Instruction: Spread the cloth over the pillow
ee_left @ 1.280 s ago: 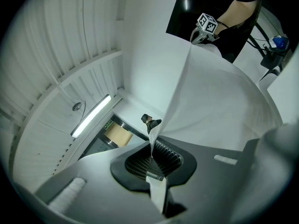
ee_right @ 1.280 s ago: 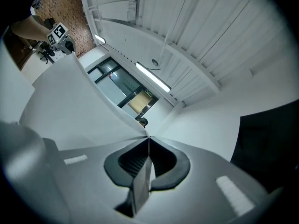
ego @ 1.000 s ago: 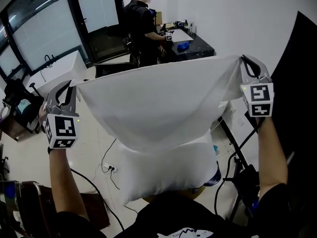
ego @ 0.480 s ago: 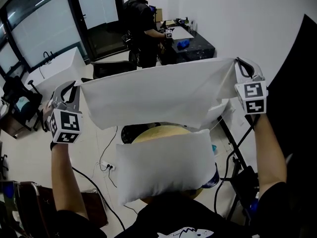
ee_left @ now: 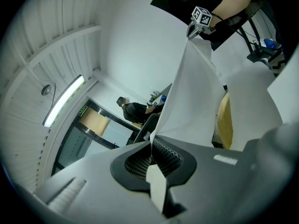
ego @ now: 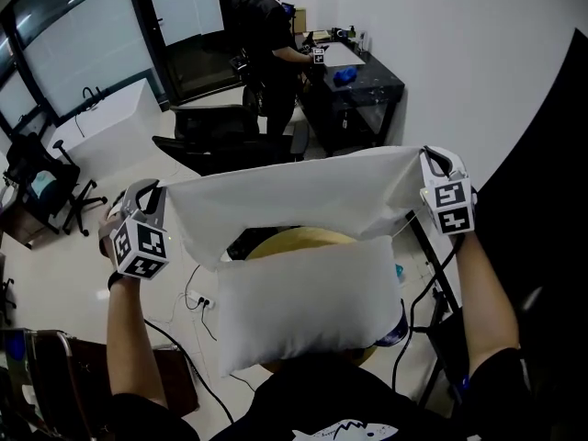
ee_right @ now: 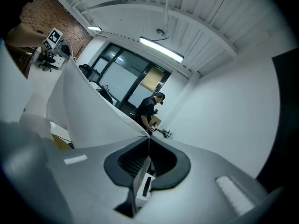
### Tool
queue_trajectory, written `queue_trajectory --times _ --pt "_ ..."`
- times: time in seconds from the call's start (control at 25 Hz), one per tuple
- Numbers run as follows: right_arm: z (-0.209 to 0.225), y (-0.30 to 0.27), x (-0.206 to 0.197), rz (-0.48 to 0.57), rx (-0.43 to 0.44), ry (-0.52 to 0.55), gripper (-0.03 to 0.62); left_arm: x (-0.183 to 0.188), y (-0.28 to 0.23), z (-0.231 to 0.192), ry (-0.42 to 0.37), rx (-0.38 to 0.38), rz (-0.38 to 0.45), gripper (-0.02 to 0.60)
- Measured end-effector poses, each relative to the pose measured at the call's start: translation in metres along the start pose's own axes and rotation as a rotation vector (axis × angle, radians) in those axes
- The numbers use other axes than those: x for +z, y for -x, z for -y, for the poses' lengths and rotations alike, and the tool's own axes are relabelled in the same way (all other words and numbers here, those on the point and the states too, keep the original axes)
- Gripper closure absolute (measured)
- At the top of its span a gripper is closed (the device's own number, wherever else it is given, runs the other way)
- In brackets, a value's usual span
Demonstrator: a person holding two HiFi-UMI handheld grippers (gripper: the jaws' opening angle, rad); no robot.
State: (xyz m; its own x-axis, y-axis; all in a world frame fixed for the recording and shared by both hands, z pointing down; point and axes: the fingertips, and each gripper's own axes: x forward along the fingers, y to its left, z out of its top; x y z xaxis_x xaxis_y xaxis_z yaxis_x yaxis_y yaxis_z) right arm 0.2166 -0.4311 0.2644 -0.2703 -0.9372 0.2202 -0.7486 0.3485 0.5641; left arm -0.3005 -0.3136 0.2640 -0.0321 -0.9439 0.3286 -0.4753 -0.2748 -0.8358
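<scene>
Your left tongs (ego: 156,191) and right tongs (ego: 427,157) are each clamped tight on an upper corner of the white cloth (ego: 303,200). The thin fabric is pinched flat between their ribbed black pads (ee_left: 166,154). Between the two corners the cloth hangs as a wide, smooth band. Its top edge is pulled nearly straight, and soft folds gather toward your right-hand corner. Below it, nearer to you, lies the pillow (ego: 308,306). It is white, plump and rectangular, with rounded corners and a matte cover. It rests on a round tan worktop (ego: 285,239), whose curved rim shows just past the pillow's far edge. The cloth's lower hem comes down to about that far edge, but you cannot tell whether it touches the pillow. Most of the pillow's upper face is uncovered. Across the room a person (ego: 266,26) in black stands at a dark worktop (ego: 367,81).
</scene>
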Motion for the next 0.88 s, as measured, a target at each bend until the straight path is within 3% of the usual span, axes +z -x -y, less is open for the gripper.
queue_trajectory --times 0.4,0.88 --pt "-0.034 0.024 -0.034 -0.035 0.058 -0.032 0.581 -0.028 0.021 0.050 -0.083 -0.086 -0.046 0.581" --pt "-0.015 0.080 -0.007 0.062 -0.006 -0.041 0.581 -0.004 0.076 0.031 -0.091 0.014 0.014 0.581"
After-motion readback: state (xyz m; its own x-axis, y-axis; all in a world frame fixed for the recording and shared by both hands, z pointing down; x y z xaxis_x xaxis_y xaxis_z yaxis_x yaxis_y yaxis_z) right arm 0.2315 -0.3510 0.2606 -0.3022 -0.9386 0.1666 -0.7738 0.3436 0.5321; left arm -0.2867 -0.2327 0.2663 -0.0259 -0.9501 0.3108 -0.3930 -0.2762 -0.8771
